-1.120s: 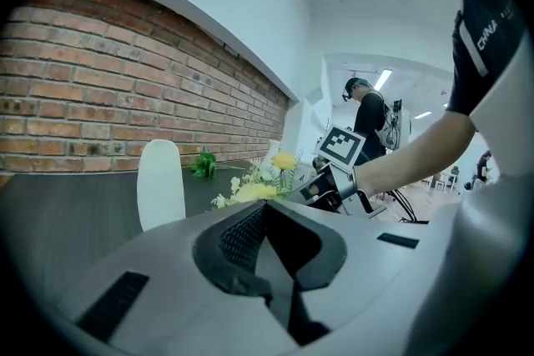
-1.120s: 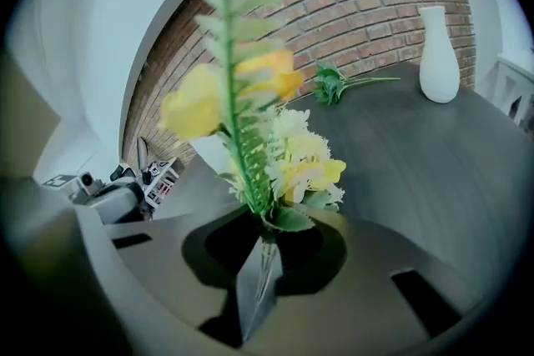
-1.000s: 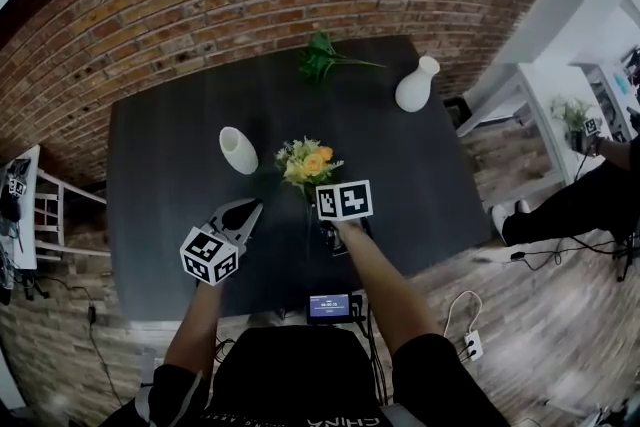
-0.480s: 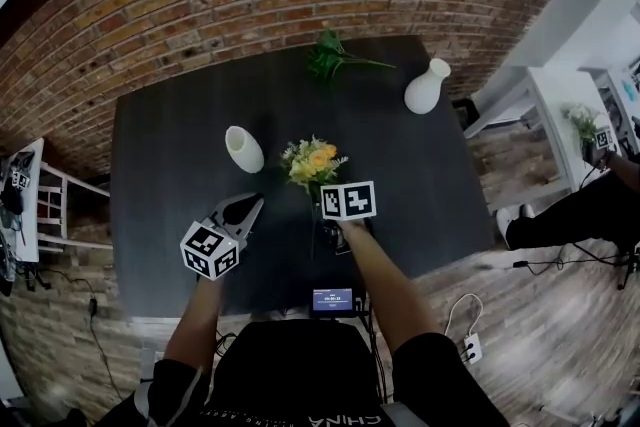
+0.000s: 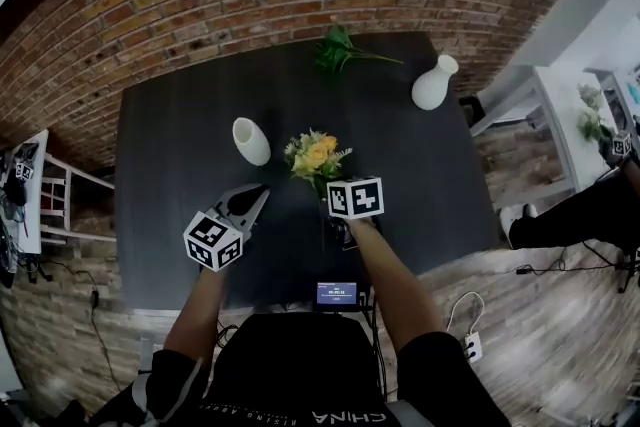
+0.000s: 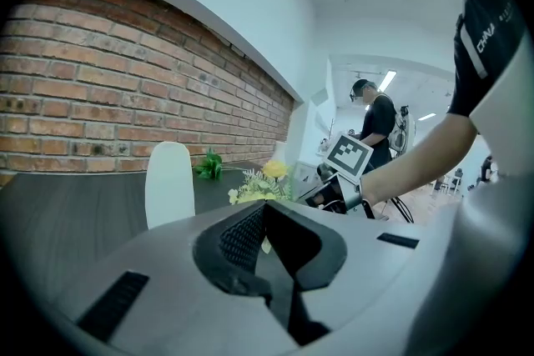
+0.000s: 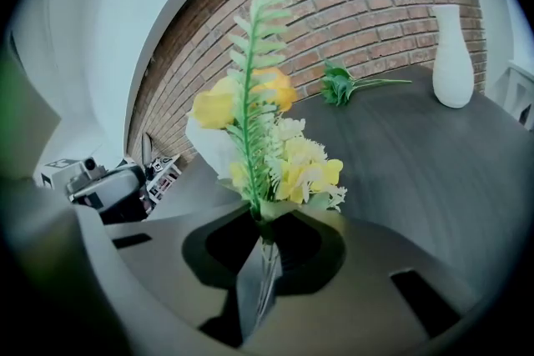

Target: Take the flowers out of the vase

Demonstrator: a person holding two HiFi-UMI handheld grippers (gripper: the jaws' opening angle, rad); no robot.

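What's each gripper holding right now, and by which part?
Right gripper clamps the yellow flower bunch by its stems. Left gripper is shut and empty.

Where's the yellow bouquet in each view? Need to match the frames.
Head view: yellow bouquet just above frame centre.
Left gripper view: small, at frame centre.
Right gripper view: large and upright, filling the middle.
Shared landmark: green sprig behind the bouquet, at top centre, left of it, and upper right.
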